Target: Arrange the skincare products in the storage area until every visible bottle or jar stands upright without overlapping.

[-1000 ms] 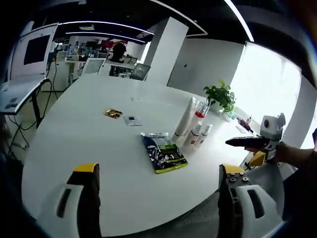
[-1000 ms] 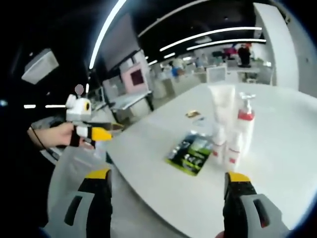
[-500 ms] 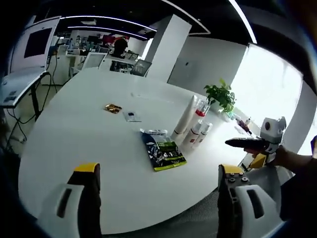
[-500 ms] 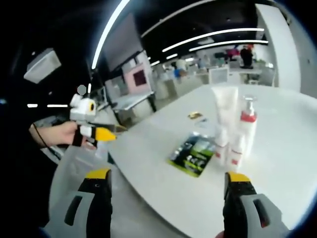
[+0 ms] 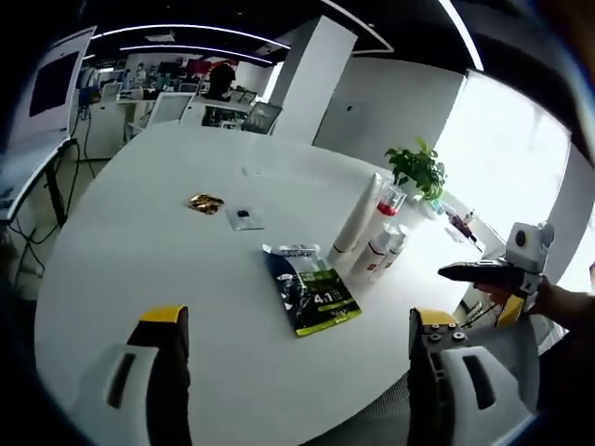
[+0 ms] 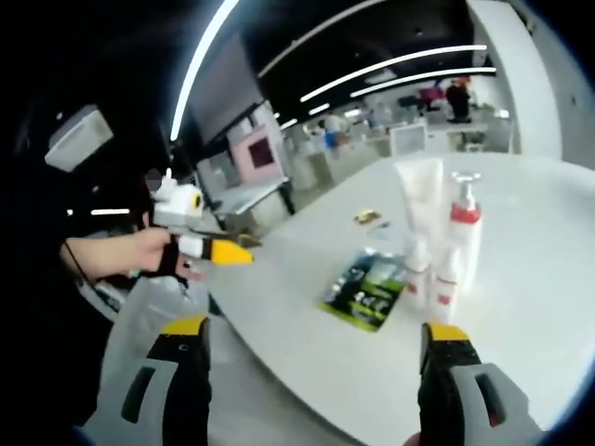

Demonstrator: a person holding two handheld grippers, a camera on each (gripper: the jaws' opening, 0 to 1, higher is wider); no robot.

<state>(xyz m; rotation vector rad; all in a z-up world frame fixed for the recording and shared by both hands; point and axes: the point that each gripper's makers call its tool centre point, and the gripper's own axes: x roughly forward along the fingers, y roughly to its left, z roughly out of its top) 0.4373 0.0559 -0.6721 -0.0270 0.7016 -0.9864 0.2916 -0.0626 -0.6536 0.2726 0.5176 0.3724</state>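
Observation:
On the round white table a tall white tube stands on its cap beside a pump bottle with a red band. Two small white bottles with red bands stand in front of them. A dark green pouch lies flat close by. My left gripper is open and held short of the table's near edge. In the right gripper view the tube, pump bottle, small bottles and pouch sit ahead of my open right gripper, which holds nothing.
A small gold item and a white card lie farther back on the table. A potted plant stands at its far edge. A grey chair back is near the table rim. Desks, screens and people fill the background.
Both views have shifted slightly with the hands. In the right gripper view the left gripper has come closer to the table edge. The products and pouch have not moved.

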